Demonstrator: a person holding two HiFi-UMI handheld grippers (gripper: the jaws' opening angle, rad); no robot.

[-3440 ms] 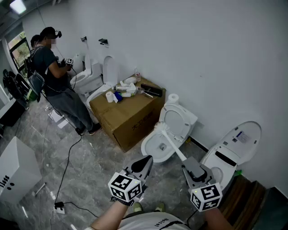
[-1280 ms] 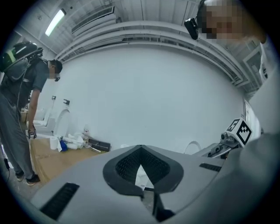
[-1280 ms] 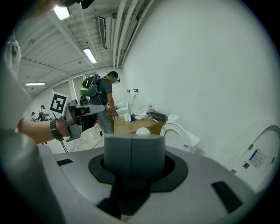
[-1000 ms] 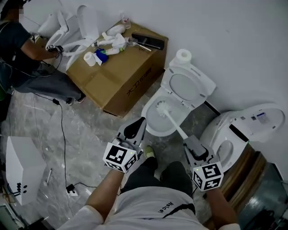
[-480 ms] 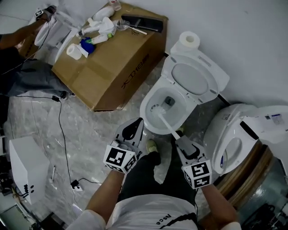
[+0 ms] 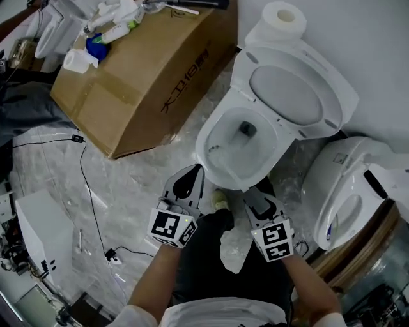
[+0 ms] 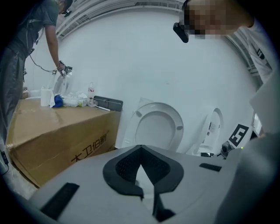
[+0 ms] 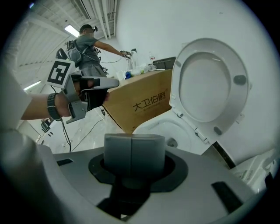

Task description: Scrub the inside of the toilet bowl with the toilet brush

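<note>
Right gripper (image 6: 254,197) first, the grey two-jaw one with the marker cube. In the right gripper view the jaws of the right gripper (image 8: 132,151) are seen pressed together, seam closed. They're judged to be clamped on the handle of the white toilet brush (image 6: 215,152), though the handle itself is hidden behind the jaw blocks there. In the head view the bristle head is found inside the white ceramic toilet bowl (image 6: 199,142), against the near-left wall, ahead and left of the right gripper. So the long axis is reckoned to run from the bowl's near rim forward, leftward and down into the bowl. White handle on white porcelain is hard to trace, tbh.

Left gripper (image 6: 188,179), same grey build with black pointed jaws, is closed on nothing, as its own view of the left gripper (image 7: 140,151) shows. It is held outside the bowl, near the near-left rim, so the brush is plainly nearer the right one.

Contents: besides the brush head, only a dark drain opening (image 6: 246,129) and a wet sheen are seen in the bowl. The raised lid (image 6: 297,96) is tipped back, with a white paper roll (image 6: 282,15) behind it. On the brown cardboard box (image 6: 140,76) to the left, plastic bottles (image 6: 115,30) and a second roll (image 6: 77,60) are laid on top, not inside.
</note>
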